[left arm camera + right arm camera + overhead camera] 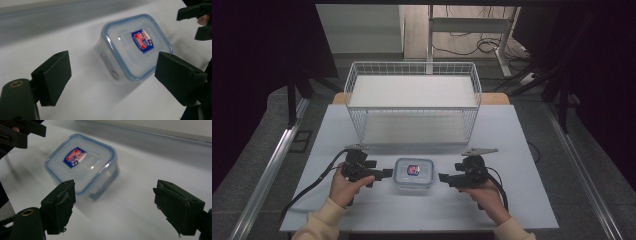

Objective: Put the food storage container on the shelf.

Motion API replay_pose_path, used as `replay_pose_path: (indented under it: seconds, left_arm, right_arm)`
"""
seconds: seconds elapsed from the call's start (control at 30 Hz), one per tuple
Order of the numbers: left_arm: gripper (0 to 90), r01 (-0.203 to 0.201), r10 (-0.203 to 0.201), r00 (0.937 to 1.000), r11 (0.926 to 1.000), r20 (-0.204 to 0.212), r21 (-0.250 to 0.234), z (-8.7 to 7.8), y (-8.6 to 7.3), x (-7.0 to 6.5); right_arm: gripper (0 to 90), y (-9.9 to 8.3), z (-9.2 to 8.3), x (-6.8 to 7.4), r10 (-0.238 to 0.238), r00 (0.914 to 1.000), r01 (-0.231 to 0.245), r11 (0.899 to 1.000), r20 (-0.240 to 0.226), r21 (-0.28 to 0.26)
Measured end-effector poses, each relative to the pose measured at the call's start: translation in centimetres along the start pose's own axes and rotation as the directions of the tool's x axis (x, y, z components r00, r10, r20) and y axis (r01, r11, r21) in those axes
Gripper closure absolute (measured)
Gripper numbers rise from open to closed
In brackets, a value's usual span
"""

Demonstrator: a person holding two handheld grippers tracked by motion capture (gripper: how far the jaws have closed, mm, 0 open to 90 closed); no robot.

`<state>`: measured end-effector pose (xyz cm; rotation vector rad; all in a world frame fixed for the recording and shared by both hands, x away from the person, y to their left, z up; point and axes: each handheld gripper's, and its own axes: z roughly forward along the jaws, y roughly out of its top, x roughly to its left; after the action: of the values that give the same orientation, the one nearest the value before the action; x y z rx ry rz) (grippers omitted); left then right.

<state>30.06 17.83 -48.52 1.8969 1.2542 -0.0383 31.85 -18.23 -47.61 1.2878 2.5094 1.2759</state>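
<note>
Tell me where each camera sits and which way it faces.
High view: above the person's side, facing forward and down on the table; both hands, left gripper, right gripper, basket.
Left gripper view: rides that gripper, facing the box; open jaws.
Right gripper view: rides that gripper, facing the box; open jaws.
Shared: box.

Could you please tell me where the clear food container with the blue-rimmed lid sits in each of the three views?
High view: the container sits low and centre on the table, between the two grippers.
Left gripper view: upper centre right, beyond the open fingers.
Right gripper view: upper left of centre, past the near finger.
Shared landmark: the red and blue label on its lid.
</note>
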Motion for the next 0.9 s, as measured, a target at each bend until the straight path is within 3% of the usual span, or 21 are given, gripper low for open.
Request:
replay_pose_path:
  seconds: [0.27,0.37,0.4,0.5,0.53,0.9]
  left_arm:
    - [14.9,0.025,-0.024,0.9975,0.9997,0.067,-0.005,0.8,0.8,0.2]
    - [16.1,0.038,-0.037,0.9952,0.9993,0.091,-0.003,1.3,1.1,0.4]
    - [16.0,0.036,-0.037,0.9959,0.9992,0.083,0.020,1.9,1.3,0.5]
    - [15.7,0.039,-0.042,0.9947,0.9986,0.093,0.036,2.4,1.3,0.6]
    - [15.5,0.042,-0.048,0.9924,0.9976,0.114,0.055,2.8,1.2,0.6]
    - [16.4,0.061,-0.074,0.9878,0.9935,0.137,0.096,4.2,0.6,0.8]
  right_arm:
    - [17.3,1.1,2.0,0.6,0.032,0.9990,-0.031,0.999,-0.033,0.021]
    - [17.3,1.2,2.8,0.4,0.076,0.9956,-0.074,0.997,-0.055,0.028]
    - [17.5,1.2,3.2,0.1,0.114,0.9914,-0.112,0.993,-0.064,0.029]
    - [18.0,1.3,3.5,0.0,0.145,0.9860,-0.143,0.989,-0.082,0.030]
    - [18.0,1.3,3.8,-0.1,0.158,0.9834,-0.155,0.987,-0.090,0.031]
    - [18.1,0.7,5.0,0.4,0.160,0.9840,-0.156,0.986,-0.078,0.063]
